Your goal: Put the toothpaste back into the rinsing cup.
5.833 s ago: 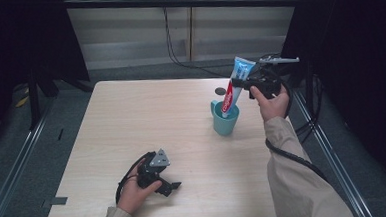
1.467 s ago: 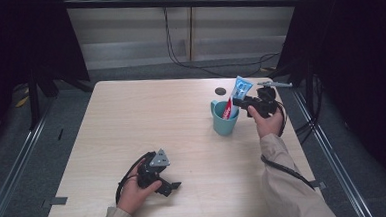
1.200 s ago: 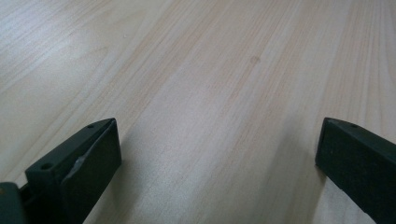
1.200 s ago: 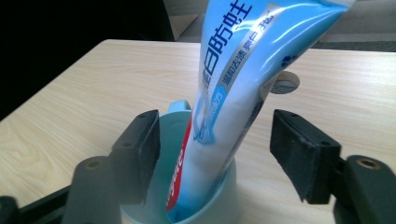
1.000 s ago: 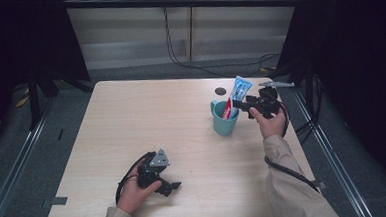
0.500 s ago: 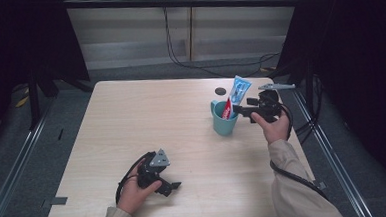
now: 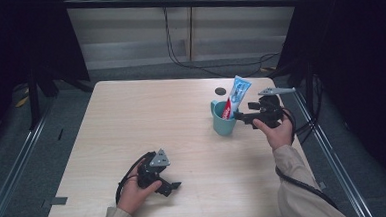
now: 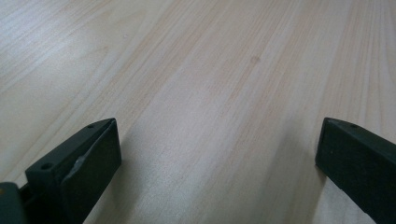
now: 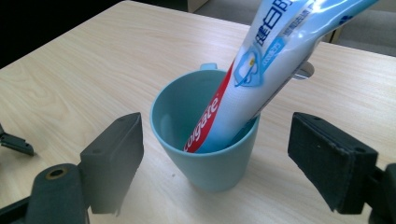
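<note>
a: high view first. toothpaste tube point(image 7: 237, 97) stands tilted in the teal cup point(image 7: 222, 119) on the right side of the tabletop point(image 7: 146, 116). right tool point(image 7: 245, 118) sits just beside the cup, its jaws have just been opening, nothing pinched.

b: left one?

a: left tool point(image 7: 172, 185) rests near the front edge, well apart from the cup, idle.

b: left gripper view?

a: left tool point(image 8: 215, 158) spread wide over bare tabletop point(image 8: 210, 70), nothing between the jaws.

b: right gripper view?

a: right tool point(image 9: 229, 163) spread, 1 jaw on each side of the cup point(image 9: 205, 163) but not touching it. tube point(image 9: 261, 70) leans on the far rim, cap end down inside.

b: so the step is release and retreat?

a: i'd judge so. to do it well: keep the jaws wide, pull straight back along their own line so neither pad clips the cup wall. tube is top-heavy and leaning, so a nudge could tip the cup. no sideways swing until clear.
</note>
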The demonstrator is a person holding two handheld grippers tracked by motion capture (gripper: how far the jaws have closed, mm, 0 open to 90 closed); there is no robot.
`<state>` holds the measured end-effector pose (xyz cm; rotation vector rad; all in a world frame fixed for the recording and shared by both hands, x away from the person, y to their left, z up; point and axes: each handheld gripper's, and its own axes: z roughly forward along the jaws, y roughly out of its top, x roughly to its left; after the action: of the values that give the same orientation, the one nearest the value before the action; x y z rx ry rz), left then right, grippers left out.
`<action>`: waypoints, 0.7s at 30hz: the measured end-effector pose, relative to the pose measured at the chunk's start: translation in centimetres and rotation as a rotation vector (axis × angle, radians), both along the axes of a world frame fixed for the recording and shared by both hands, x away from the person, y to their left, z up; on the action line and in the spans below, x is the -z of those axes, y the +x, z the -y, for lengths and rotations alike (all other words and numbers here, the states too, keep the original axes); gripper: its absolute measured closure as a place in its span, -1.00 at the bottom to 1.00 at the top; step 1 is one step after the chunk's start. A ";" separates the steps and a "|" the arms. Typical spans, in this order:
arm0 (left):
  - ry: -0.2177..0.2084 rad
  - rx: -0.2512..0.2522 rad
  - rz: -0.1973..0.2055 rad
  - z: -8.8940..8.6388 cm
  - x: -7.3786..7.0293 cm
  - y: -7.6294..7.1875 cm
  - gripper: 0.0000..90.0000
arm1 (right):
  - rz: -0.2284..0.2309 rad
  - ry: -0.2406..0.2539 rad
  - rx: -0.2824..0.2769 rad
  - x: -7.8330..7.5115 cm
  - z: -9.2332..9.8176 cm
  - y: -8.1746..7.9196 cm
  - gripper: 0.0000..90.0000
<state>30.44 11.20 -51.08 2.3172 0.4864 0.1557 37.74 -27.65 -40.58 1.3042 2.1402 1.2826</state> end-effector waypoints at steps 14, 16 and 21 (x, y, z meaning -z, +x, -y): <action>0.003 0.004 0.003 0.0 0.0 0.0 -1.00 | -0.010 -0.056 -0.055 1.2 -0.1 -1.7 -0.65; 0.003 0.004 0.003 0.0 0.0 0.0 -1.00 | -0.002 -0.070 -0.067 1.3 -0.1 -2.0 -0.65; 0.003 0.005 0.004 0.0 0.0 0.0 -1.00 | -0.001 -0.075 -0.081 1.4 -0.1 -2.6 -0.65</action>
<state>30.48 11.22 -51.08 2.3201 0.4792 0.1583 35.17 -27.56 -41.99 1.1998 2.2396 1.2192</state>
